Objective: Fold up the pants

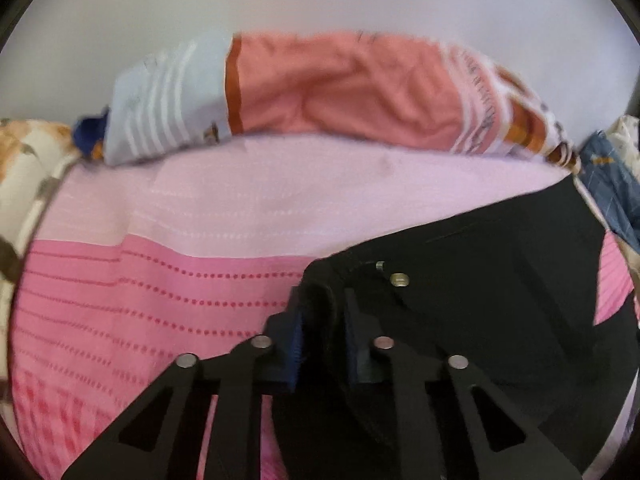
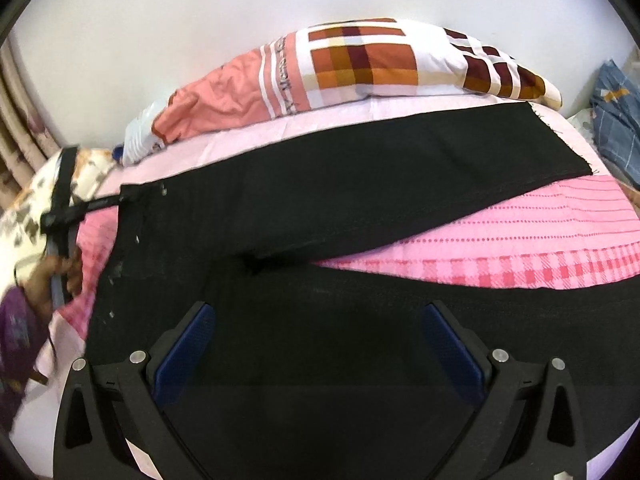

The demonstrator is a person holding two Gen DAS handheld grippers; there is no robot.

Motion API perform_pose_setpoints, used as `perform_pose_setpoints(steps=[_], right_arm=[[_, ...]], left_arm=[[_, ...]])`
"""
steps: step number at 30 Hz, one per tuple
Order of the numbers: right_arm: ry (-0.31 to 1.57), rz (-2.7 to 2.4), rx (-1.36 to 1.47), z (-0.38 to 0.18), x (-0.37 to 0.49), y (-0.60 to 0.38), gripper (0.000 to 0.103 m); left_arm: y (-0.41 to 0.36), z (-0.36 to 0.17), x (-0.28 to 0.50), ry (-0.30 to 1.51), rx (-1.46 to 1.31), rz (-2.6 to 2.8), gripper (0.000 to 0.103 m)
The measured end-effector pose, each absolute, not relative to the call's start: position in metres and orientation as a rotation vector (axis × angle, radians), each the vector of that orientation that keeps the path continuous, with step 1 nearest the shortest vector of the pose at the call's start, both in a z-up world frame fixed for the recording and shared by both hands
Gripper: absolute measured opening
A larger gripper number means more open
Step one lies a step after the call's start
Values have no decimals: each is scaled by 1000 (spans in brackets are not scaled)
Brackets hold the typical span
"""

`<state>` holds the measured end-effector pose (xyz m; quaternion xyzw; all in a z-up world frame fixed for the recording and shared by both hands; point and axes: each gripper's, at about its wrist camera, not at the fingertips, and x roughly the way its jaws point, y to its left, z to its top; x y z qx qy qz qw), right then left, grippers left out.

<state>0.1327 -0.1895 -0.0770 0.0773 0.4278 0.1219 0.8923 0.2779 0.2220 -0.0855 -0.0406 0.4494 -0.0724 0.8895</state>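
Black pants (image 2: 360, 184) lie spread on a pink bedspread (image 2: 520, 240), one leg stretching to the far right, the other running under my right gripper. My right gripper (image 2: 320, 316) is open, its blue pads wide apart just above the near leg. My left gripper (image 1: 322, 300) is shut on the waistband corner of the pants (image 1: 480, 280), near a metal button (image 1: 399, 279). The left gripper also shows in the right wrist view (image 2: 120, 199) at the waistband's far left corner.
A salmon, white and checked pillow (image 2: 360, 68) lies along the far edge against a white wall. A floral cloth (image 2: 36, 200) is at the left and blue fabric (image 2: 616, 120) at the right. The bedspread (image 1: 140, 300) lies bare left of the pants.
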Motion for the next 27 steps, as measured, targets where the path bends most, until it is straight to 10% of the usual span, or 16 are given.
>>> perform_pose_setpoints(steps=[19,21,25,27], right_arm=[[1049,450,902,-102,316,-243,100],[1087,400,927,-116,337,-245,92],[1180,365,922,-144,363,-241,13],[1175,361,916,-148,364,-239,9]], left_arm=[[145,-38,87,769,-317,-250,17],[145,-42,84,780,-351,-250,17],[145,-45,84,795,-384,-243,17],[145,-44,86,802,-379,-241,17]])
